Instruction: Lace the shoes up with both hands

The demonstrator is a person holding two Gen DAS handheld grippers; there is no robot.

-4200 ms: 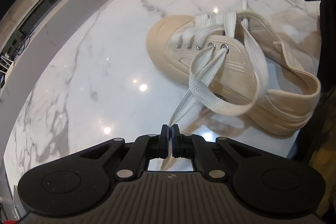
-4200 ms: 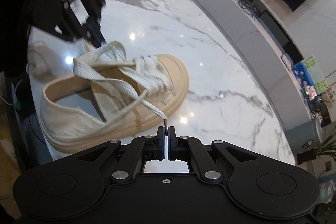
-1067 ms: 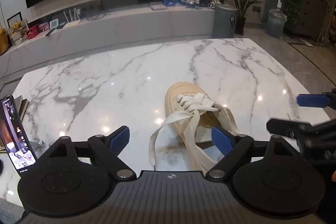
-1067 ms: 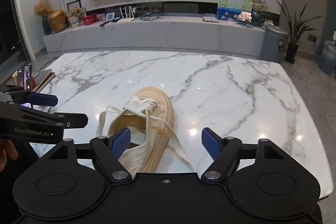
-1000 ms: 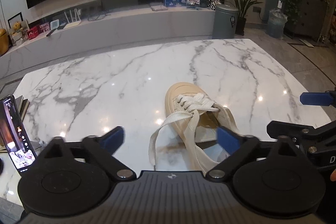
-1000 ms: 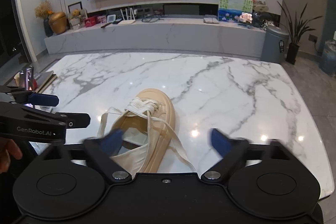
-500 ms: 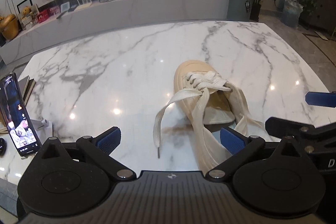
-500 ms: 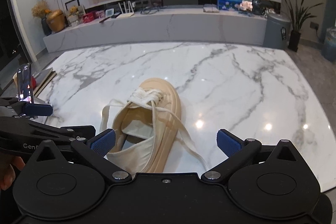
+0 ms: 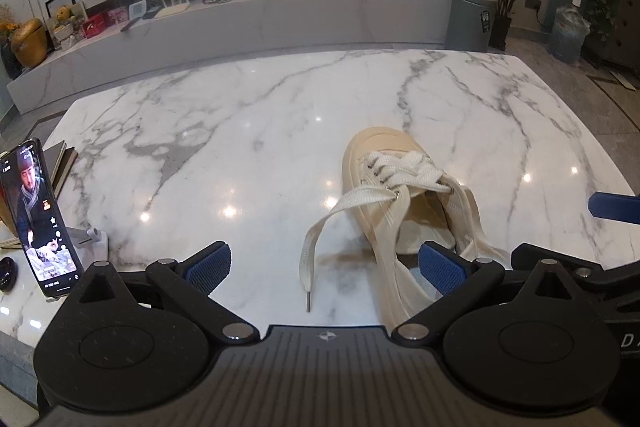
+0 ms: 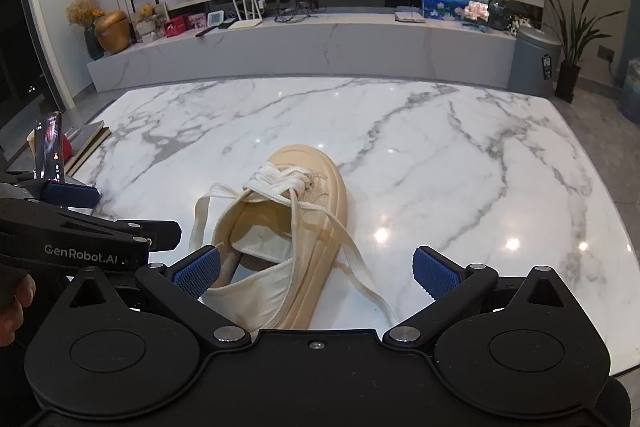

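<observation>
Left wrist view: left gripper (image 9: 325, 267) jaws apart, empty; right gripper (image 10: 316, 269) likewise; beige shoe (image 10: 304, 223) on marble counter (image 10: 440, 147), laces (image 9: 320, 227) loose.

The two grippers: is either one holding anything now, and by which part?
Nothing is held. Left gripper and right gripper are open; both lace ends lie loose.

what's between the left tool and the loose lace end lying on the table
Nothing visible. The open left tool faces the flat white lace end on bare white marble tabletop, beside the beige canvas shoe.
</observation>
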